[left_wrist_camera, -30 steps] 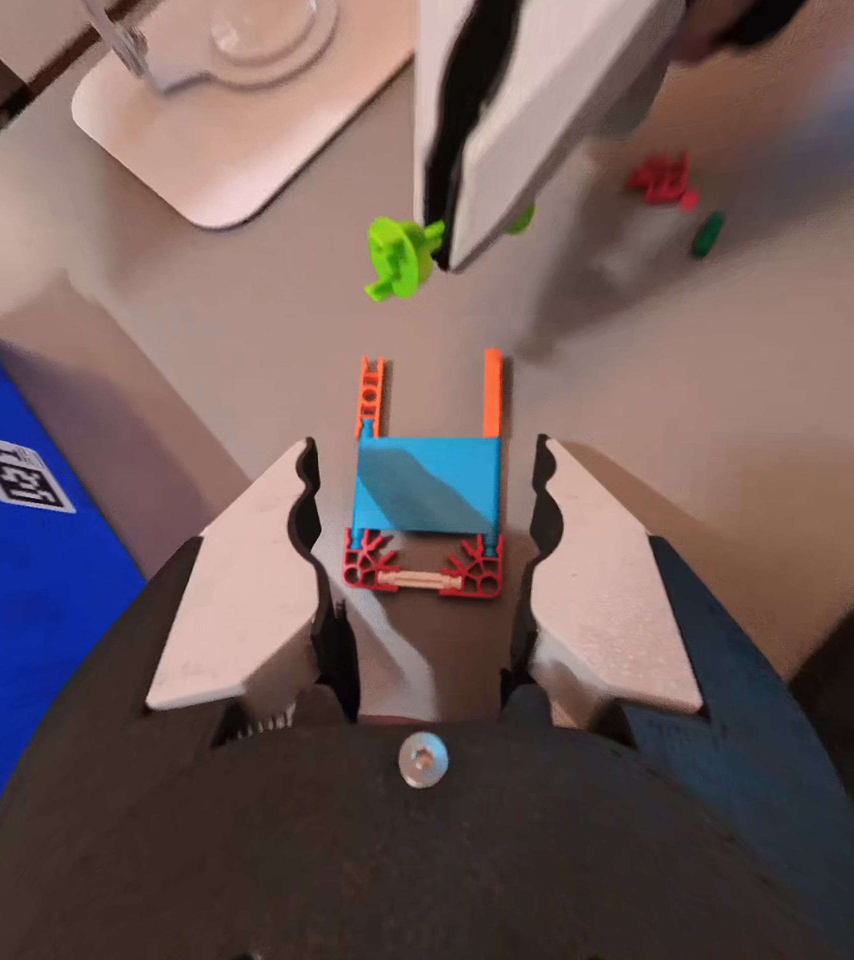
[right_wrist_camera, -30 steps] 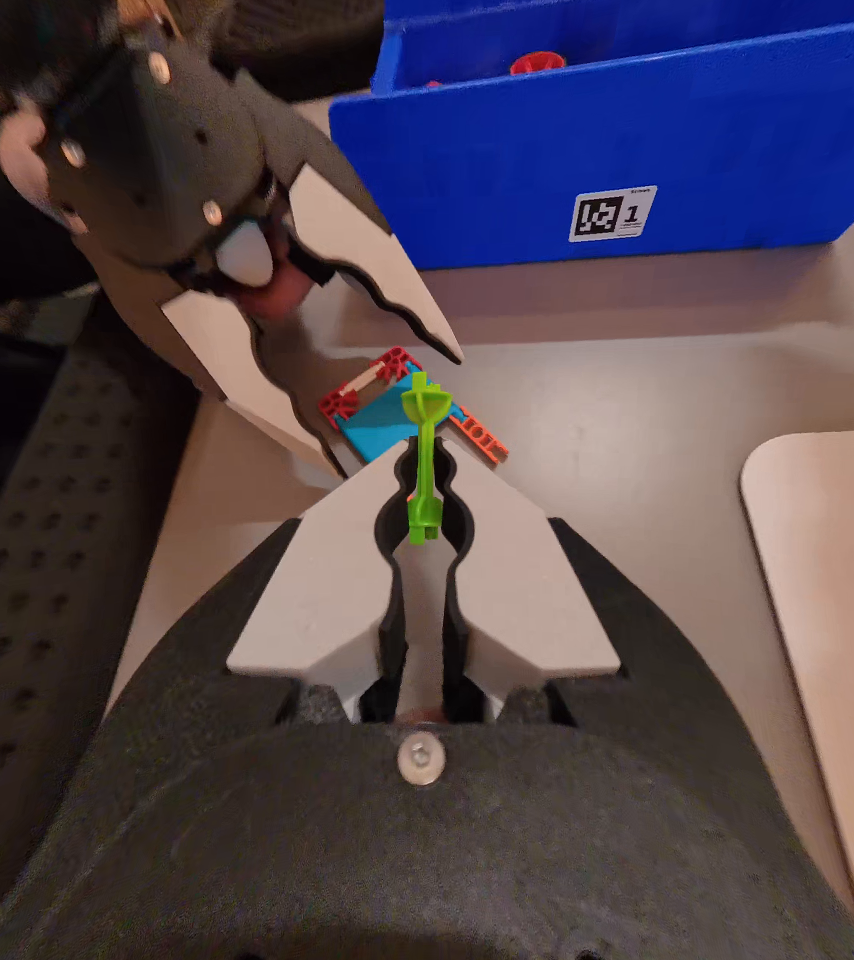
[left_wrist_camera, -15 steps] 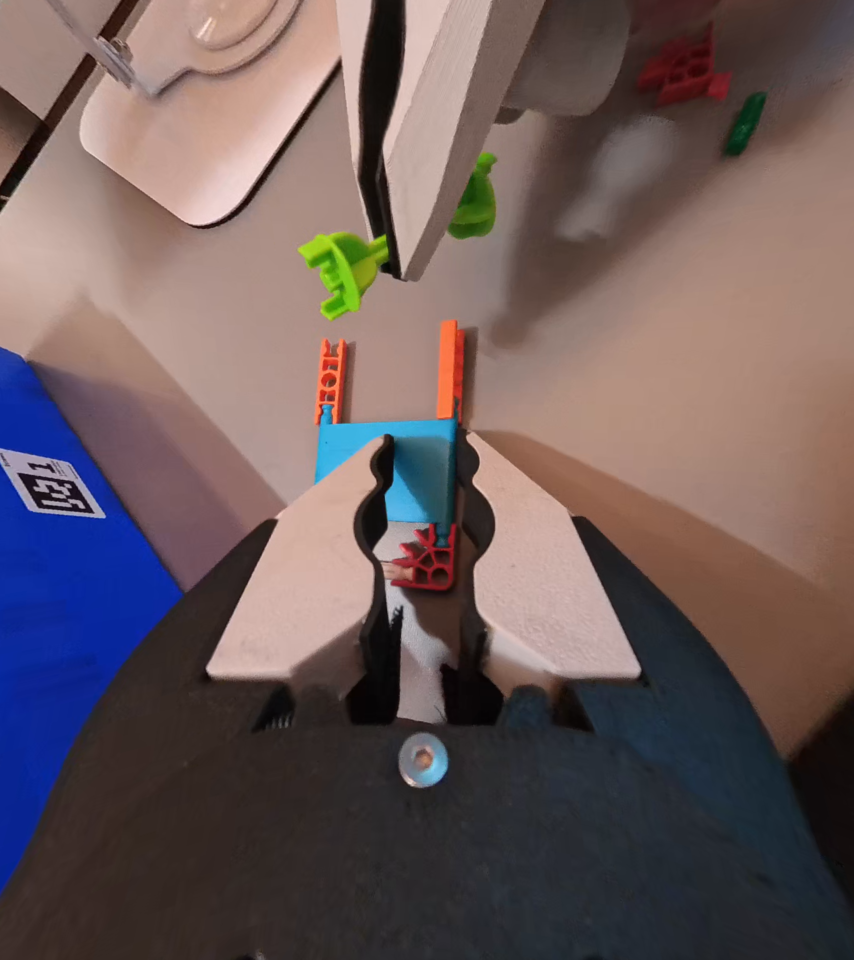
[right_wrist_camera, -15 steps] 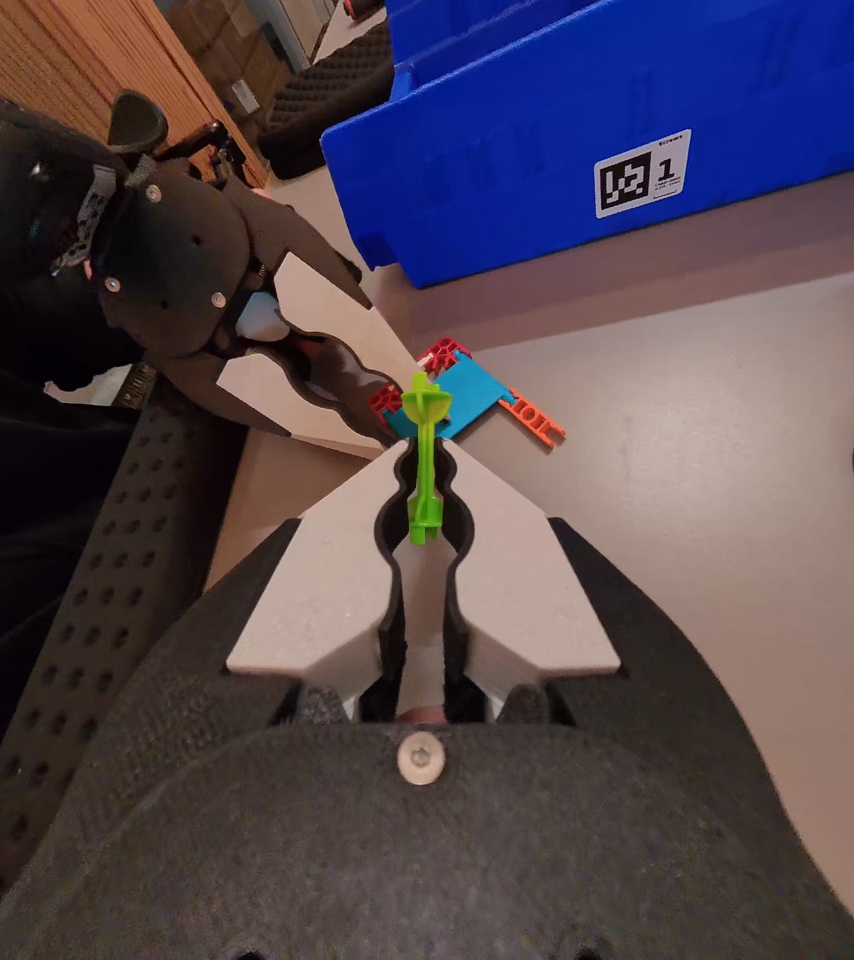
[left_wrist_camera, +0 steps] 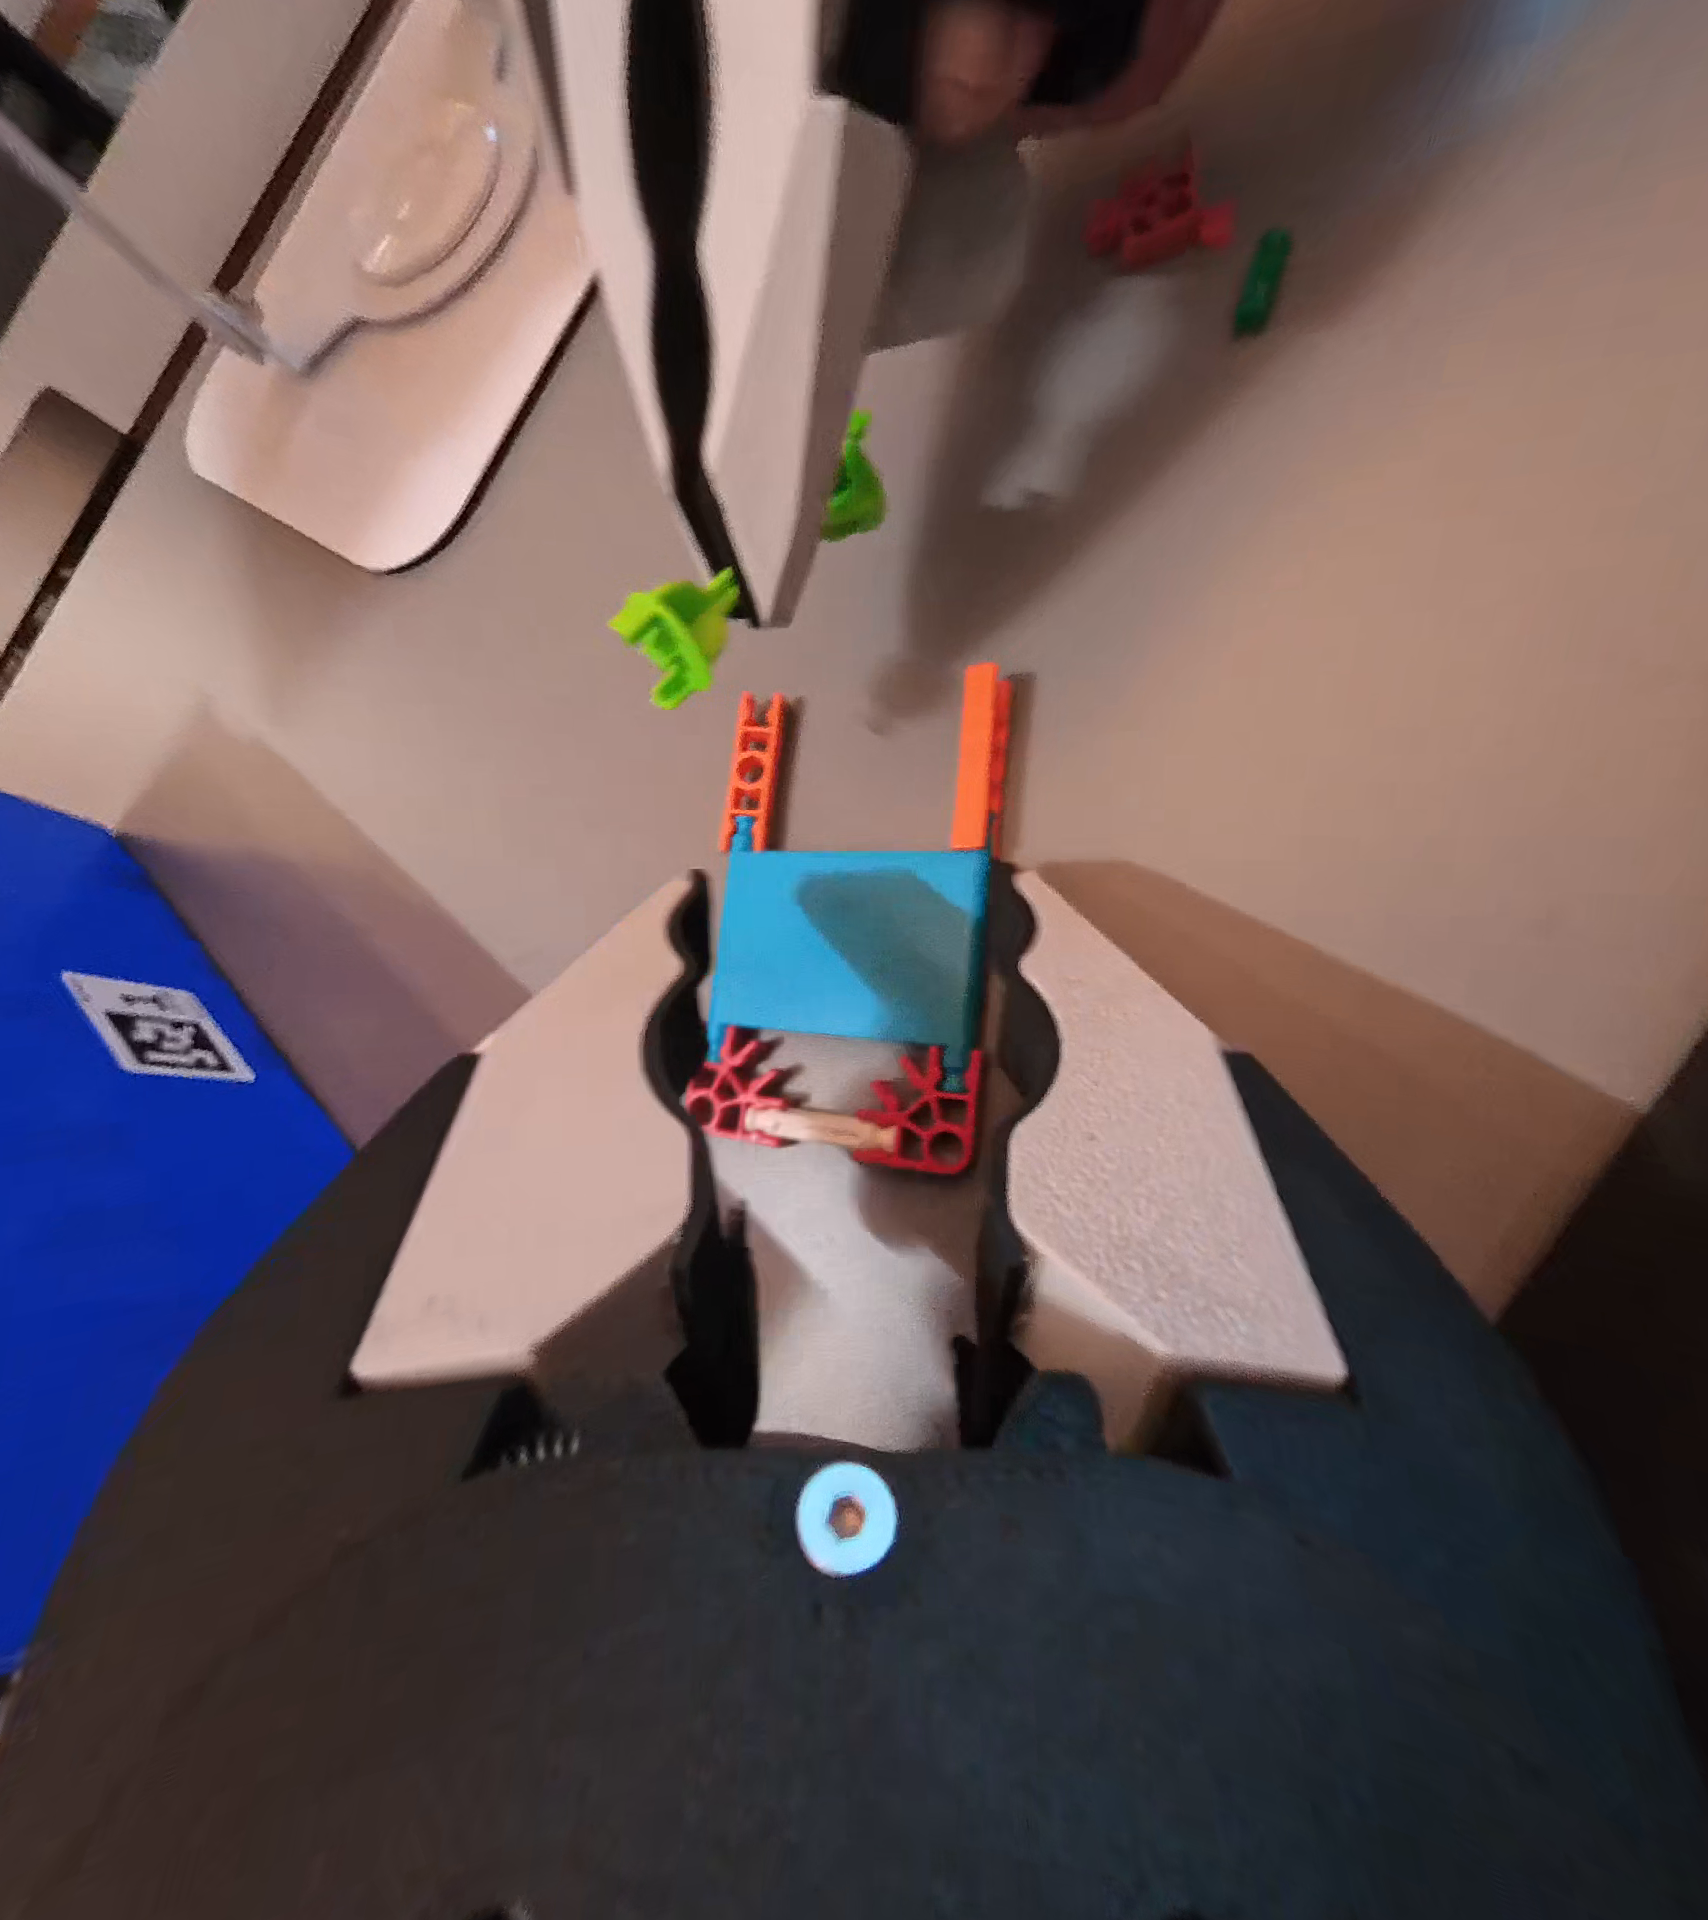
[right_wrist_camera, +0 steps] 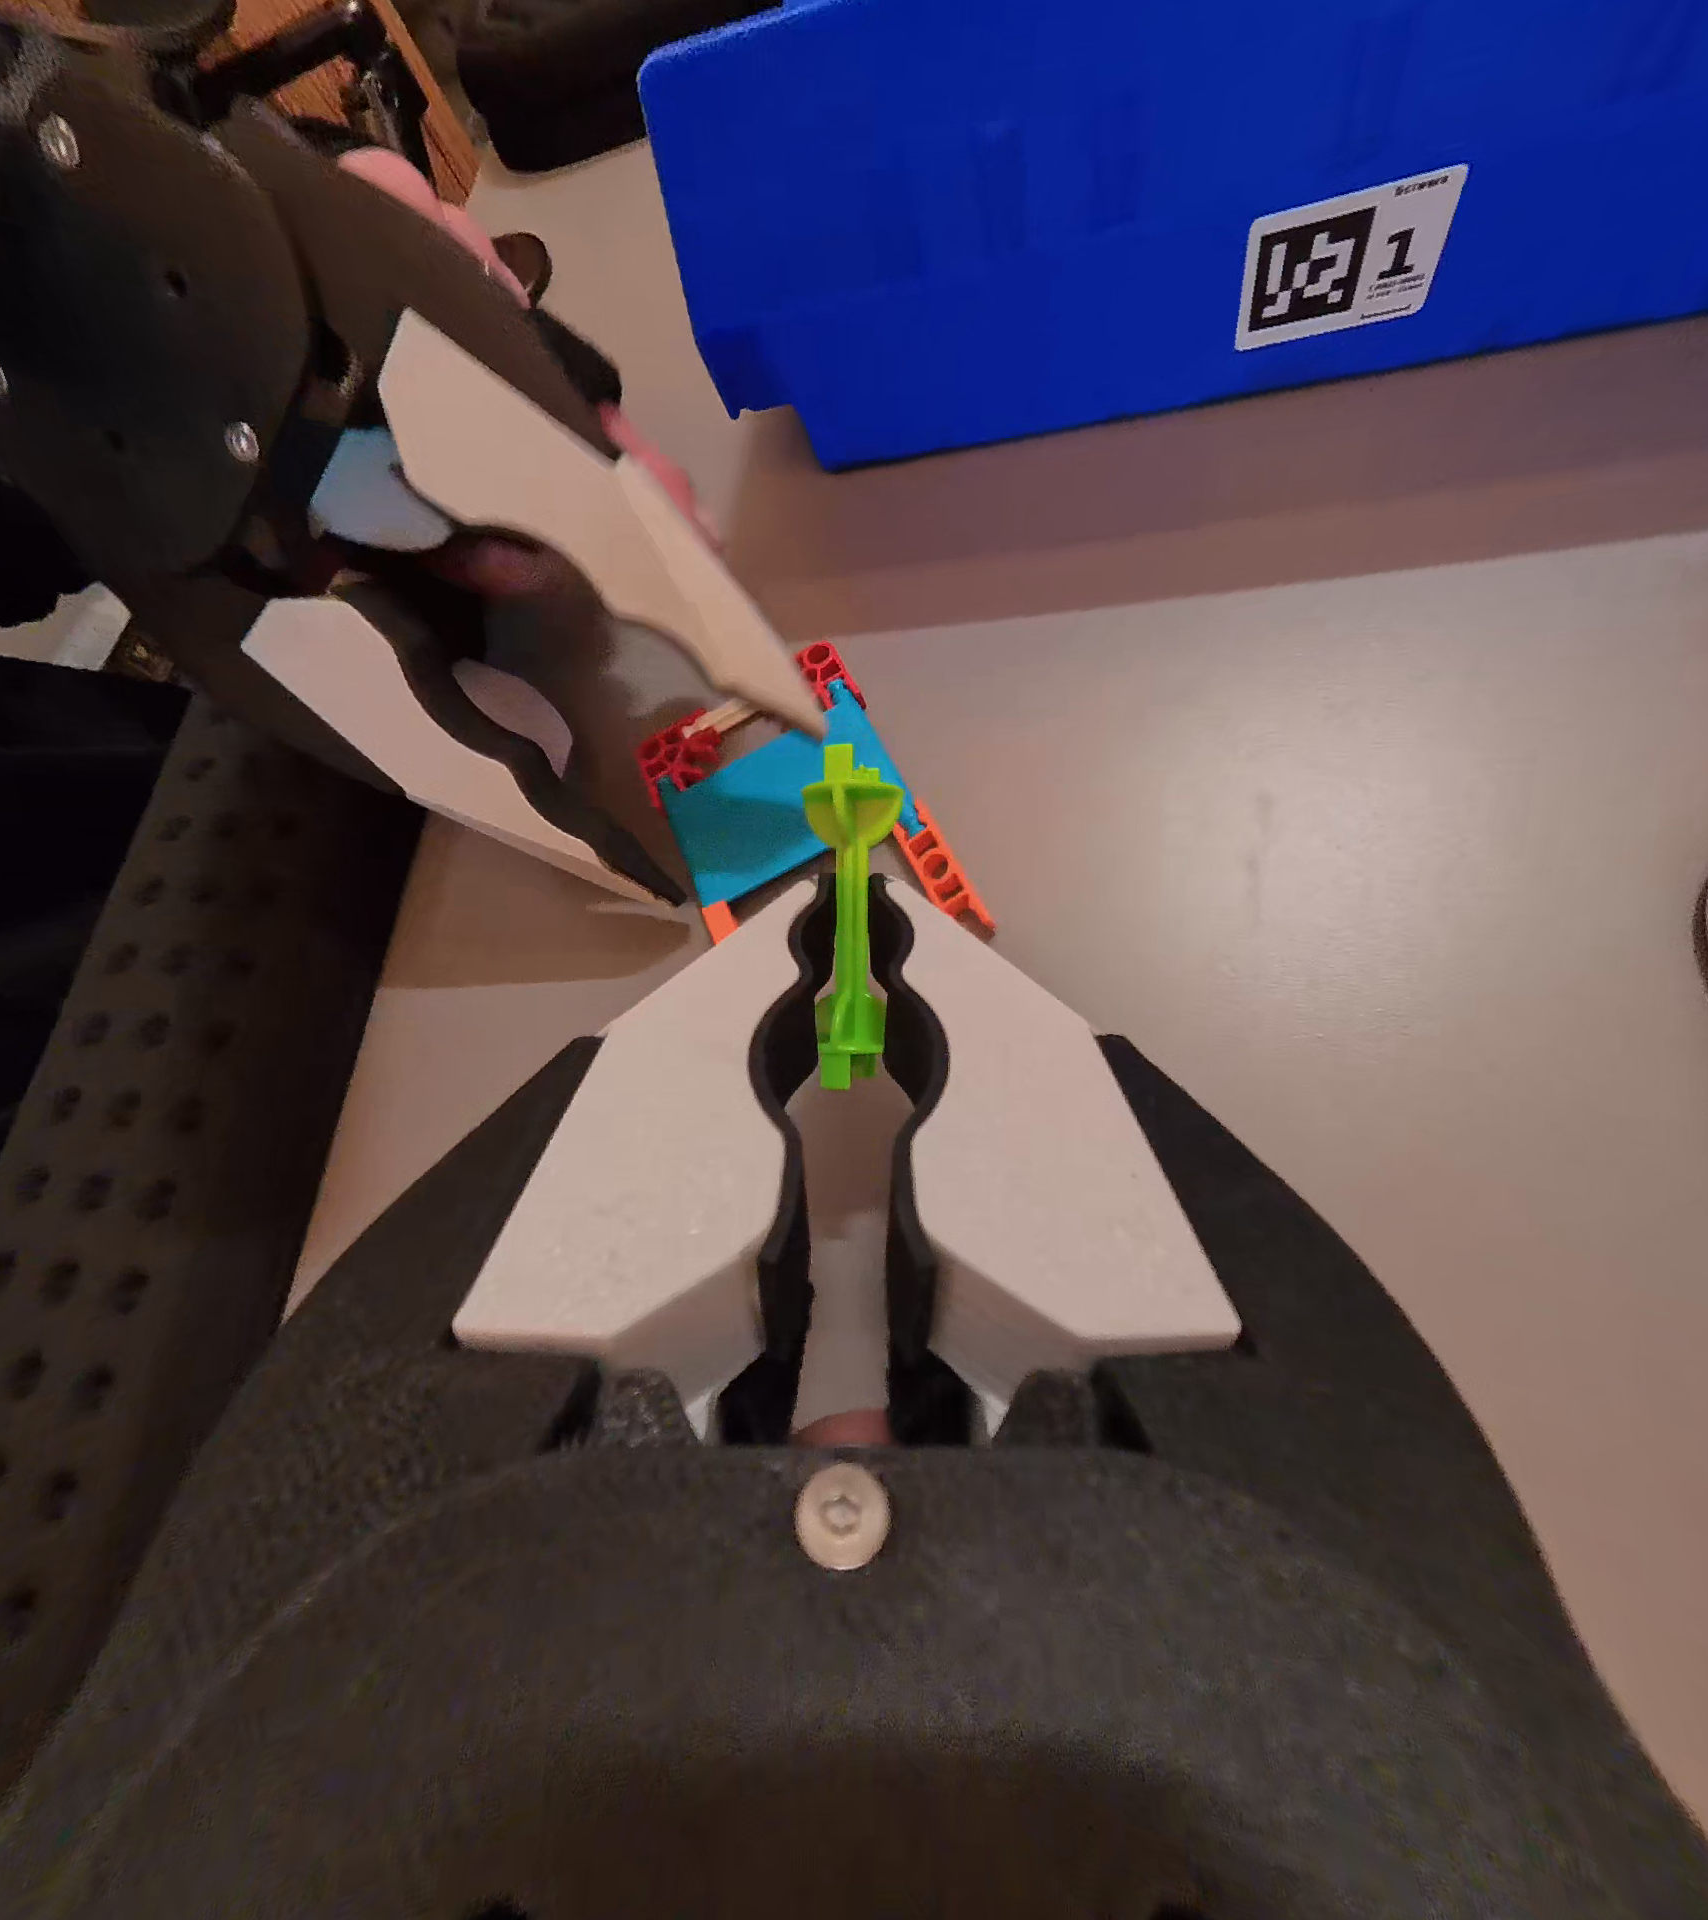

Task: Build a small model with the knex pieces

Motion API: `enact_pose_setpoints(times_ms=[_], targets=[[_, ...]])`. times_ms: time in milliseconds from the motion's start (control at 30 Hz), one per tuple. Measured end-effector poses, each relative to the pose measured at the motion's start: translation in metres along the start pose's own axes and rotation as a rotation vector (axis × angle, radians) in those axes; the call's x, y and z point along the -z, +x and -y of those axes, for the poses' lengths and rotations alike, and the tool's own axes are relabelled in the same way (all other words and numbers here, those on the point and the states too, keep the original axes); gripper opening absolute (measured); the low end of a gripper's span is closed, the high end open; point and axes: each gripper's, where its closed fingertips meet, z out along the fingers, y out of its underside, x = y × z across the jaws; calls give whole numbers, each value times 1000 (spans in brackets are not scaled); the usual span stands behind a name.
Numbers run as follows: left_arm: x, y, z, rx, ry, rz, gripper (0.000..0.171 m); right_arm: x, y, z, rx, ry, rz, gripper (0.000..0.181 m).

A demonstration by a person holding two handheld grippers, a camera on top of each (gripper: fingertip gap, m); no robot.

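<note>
Fingers of my left claw [left_wrist_camera: 855, 883] stand apart on either side of a small toy assembly that lies flat on the counter [left_wrist_camera: 1245, 727]. Its blue panel [left_wrist_camera: 850, 956] sits between the tips with only a sliver of gap on each side, and I cannot tell whether either tip touches it. At the near edge of the panel two red connectors [left_wrist_camera: 736, 1091] are joined by a short tan rod [left_wrist_camera: 819, 1122]. Two orange pieces [left_wrist_camera: 751, 769] run out side by side from the far edge. The panel looks square to my fingers and centred between them, which I judge a good line for holding it level. Just beyond the orange ends my right claw [left_wrist_camera: 756, 613] hangs tip-down, clamped on a green rod [right_wrist_camera: 850, 935]. The rod lies along the slot between the fingers, and its flanged end pokes out past the tips, above the panel's orange side and clear of it. From the right wrist view the rod looks straight in the grip, not cocked. A blue bin [left_wrist_camera: 50, 1143] stands to my left, near the assembly. Farther off lie a pale board [left_wrist_camera: 362, 416], a loose red piece [left_wrist_camera: 1151, 218] and a dark green one [left_wrist_camera: 1260, 281], well apart from both claws.
</note>
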Motion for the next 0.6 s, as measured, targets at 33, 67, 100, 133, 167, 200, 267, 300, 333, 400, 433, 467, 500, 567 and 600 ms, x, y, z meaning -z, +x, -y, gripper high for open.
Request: enact_pose_setpoints(times_ms=[33,67,100,133,167,200,267,300,333,400,433,467,500,567,600], targets=[[-1,-4,-3,26,-21,6,64,0,0,-1,2,-5,-1,3],[-2,-7,-7,54,-41,-1,67,0,0,-1,3,-10,-1,3],[-4,-5,-12,78,-61,-33,69,0,0,-2,7,-15,-2,3],[-5,-4,-12,110,-63,-62,69,0,-1,-3,12,-19,-2,3],[-5,-2,-13,135,-71,-90,70,-1,-1,-4,16,-25,-2,3],[-6,1,-14,161,-77,-129,70,-1,-2,-4,20,-30,-4,3],[-8,3,-16,222,-83,-182,70,-1,-3,-5,23,-34,2,3],[-8,5,-17,253,-82,-210,69,-1,-4,-5,23,-37,4,3],[-9,6,-17,283,-80,-230,68,-1,-4,-6,23,-41,6,3],[-9,3,-18,295,-68,-223,64,-1,-5,-7,17,-43,15,3],[-10,2,-18,299,-68,-215,62,-2,-4,-8,15,-46,16,3],[-10,2,-17,301,-65,-211,61,-2,-4,-9,12,-48,18,3],[-10,2,-17,295,-60,-210,61,-2,-4,-9,11,-48,20,3],[-10,6,-15,284,-48,-213,60,-1,-5,-9,12,-48,20,3],[-10,8,-13,276,-35,-217,60,-1,-4,-9,14,-49,18,3]])
